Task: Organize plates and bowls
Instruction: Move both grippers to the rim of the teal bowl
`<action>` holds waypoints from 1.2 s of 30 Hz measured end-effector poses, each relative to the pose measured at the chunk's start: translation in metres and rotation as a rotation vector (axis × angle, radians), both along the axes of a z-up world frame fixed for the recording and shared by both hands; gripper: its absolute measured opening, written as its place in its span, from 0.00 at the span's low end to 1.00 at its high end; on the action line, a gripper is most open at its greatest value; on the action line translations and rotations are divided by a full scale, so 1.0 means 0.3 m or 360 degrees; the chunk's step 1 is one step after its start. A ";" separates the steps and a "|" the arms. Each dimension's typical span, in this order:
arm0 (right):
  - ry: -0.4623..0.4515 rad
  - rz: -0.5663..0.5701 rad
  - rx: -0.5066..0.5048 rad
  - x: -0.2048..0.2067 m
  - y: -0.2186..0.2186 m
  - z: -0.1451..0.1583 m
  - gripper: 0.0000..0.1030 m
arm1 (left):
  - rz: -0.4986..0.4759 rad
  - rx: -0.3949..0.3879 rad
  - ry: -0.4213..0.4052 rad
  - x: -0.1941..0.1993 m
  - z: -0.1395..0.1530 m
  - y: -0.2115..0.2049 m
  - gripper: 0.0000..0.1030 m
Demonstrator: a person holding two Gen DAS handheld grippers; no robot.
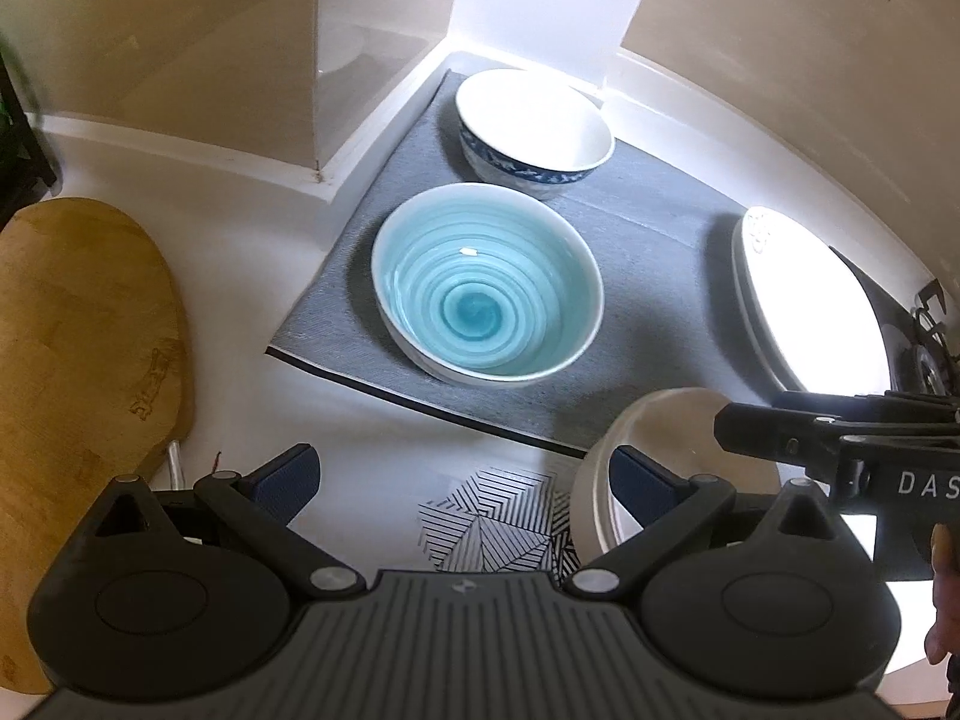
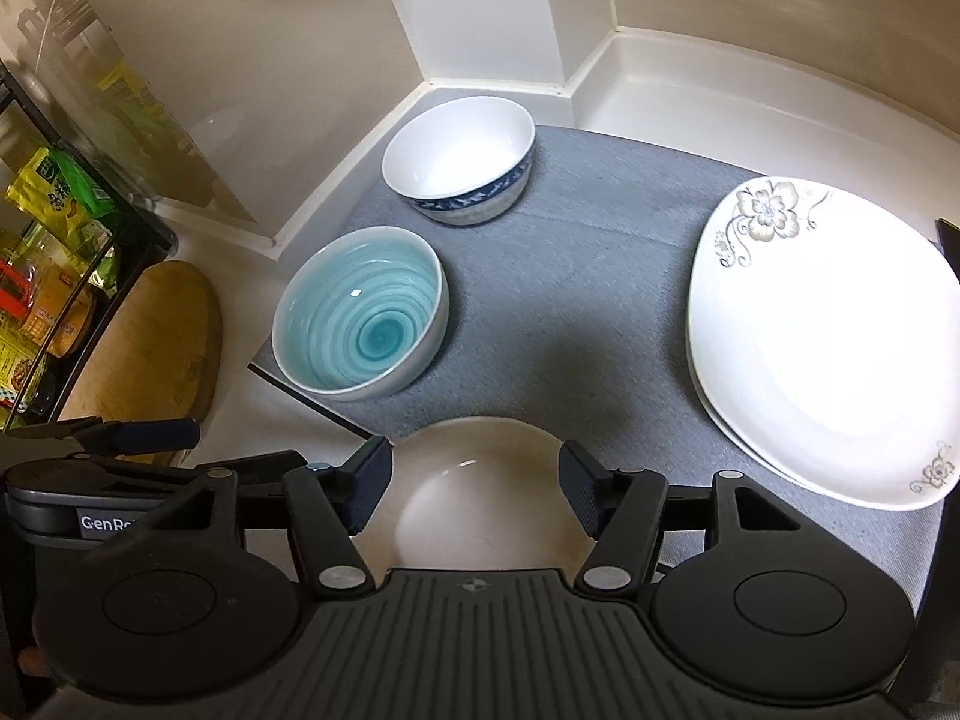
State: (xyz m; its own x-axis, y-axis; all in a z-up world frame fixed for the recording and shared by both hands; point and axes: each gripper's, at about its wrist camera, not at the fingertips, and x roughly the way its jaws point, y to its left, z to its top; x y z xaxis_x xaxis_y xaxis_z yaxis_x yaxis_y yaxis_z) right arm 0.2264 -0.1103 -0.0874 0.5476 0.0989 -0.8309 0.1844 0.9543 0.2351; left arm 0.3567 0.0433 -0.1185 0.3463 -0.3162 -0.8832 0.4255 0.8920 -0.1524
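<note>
A grey mat (image 2: 570,300) carries a swirled turquoise bowl (image 2: 360,312), a white bowl with a blue patterned band (image 2: 462,156) behind it, and a white floral plate (image 2: 828,348) on the right. A cream bowl (image 2: 480,522) sits at the mat's near edge, between the spread fingers of my right gripper (image 2: 474,483), whose pads stand off its rim. My left gripper (image 1: 465,477) is open over the white counter, just left of the cream bowl (image 1: 666,426). The turquoise bowl (image 1: 486,294) lies ahead of it. Its right fingertip (image 1: 639,480) overlaps the cream bowl's rim.
A wooden cutting board (image 1: 78,360) lies on the counter to the left. A black rack of food packets (image 2: 54,240) stands beyond it. A black-and-white geometric patch (image 1: 498,522) lies on the counter under the left gripper. Walls and a column box in the mat's far side.
</note>
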 end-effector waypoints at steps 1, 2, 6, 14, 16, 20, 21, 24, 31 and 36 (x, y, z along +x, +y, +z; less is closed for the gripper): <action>-0.0003 0.0005 0.0001 0.007 0.003 -0.001 0.63 | 0.0017 0.0002 0.0000 0.005 0.002 0.003 0.99; -0.0004 0.0007 0.0000 0.015 0.006 -0.002 0.63 | 0.0039 0.0003 0.0001 0.014 0.002 0.008 0.99; -0.0017 0.0020 0.0007 0.051 0.016 -0.007 0.63 | 0.0172 -0.0001 0.0017 0.072 0.003 0.046 0.99; -0.0030 0.0021 0.0036 0.146 0.014 -0.030 0.66 | 0.0359 0.0024 0.0020 0.185 -0.014 0.083 1.00; -0.0024 0.0017 0.0037 0.169 0.011 -0.040 0.67 | 0.0376 0.0030 0.0041 0.205 -0.025 0.082 1.00; -0.0016 0.0009 0.0041 0.217 0.003 -0.054 0.69 | 0.0386 0.0031 0.0076 0.235 -0.046 0.069 1.00; -0.0017 0.0007 0.0040 0.227 0.001 -0.058 0.70 | 0.0388 0.0033 0.0083 0.242 -0.051 0.066 1.00; -0.0009 0.0006 0.0035 0.256 0.001 -0.070 0.71 | 0.0394 0.0040 0.0104 0.259 -0.069 0.053 1.00; 0.0038 0.0014 0.0023 0.313 0.001 -0.108 0.71 | 0.0396 0.0061 0.0137 0.296 -0.097 0.026 1.00; 0.0063 0.0009 0.0021 0.337 0.004 -0.131 0.72 | 0.0405 0.0072 0.0166 0.320 -0.117 0.020 1.00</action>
